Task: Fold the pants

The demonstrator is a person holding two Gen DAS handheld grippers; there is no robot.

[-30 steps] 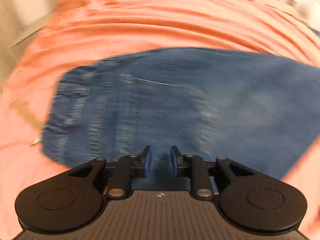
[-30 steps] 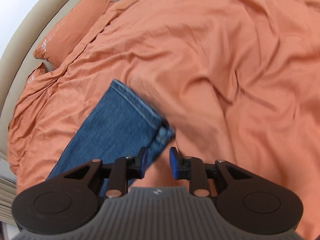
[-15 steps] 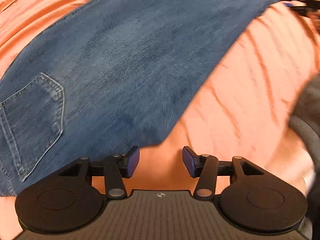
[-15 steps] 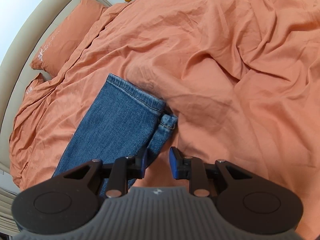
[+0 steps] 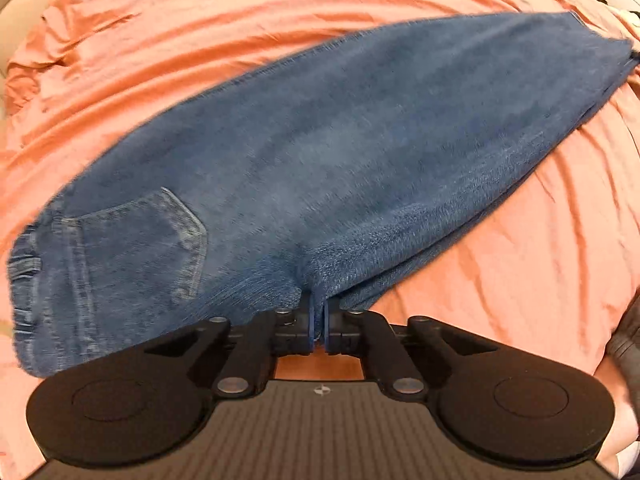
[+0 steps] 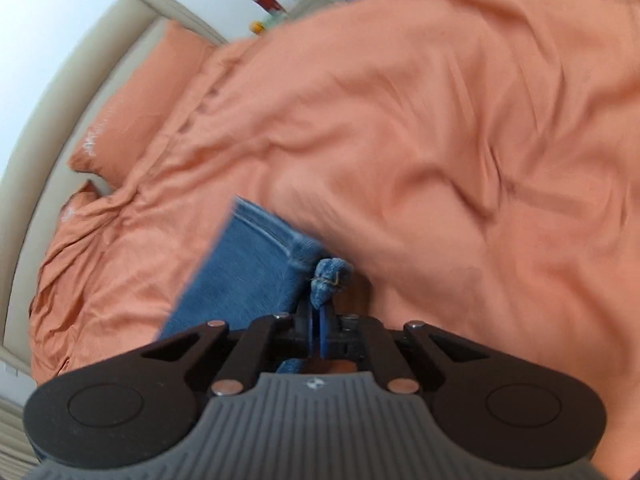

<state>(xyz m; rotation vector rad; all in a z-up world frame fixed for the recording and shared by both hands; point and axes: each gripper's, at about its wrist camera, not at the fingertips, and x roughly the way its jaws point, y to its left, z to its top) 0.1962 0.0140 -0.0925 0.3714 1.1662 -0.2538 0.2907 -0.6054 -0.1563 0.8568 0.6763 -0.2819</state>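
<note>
Jeans (image 5: 320,168) lie folded lengthwise on an orange duvet (image 5: 520,260), stretching ahead of the left gripper (image 5: 319,312), whose fingers (image 5: 306,320) pinch the near denim edge by the crotch, back pocket (image 5: 160,240) to their left. Right gripper (image 6: 316,320) has its fingers pressed together on the bunched hem (image 6: 330,280), leg (image 6: 248,272) running off to their left.

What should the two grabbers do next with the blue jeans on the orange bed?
Probably lift both ends a little and carry the leg end toward the waist. The left gripper is shut on the jeans at the near edge beside the back pocket, and the right gripper is shut on the hem, while the jeans lie stretched out long on the bedcover.
</note>
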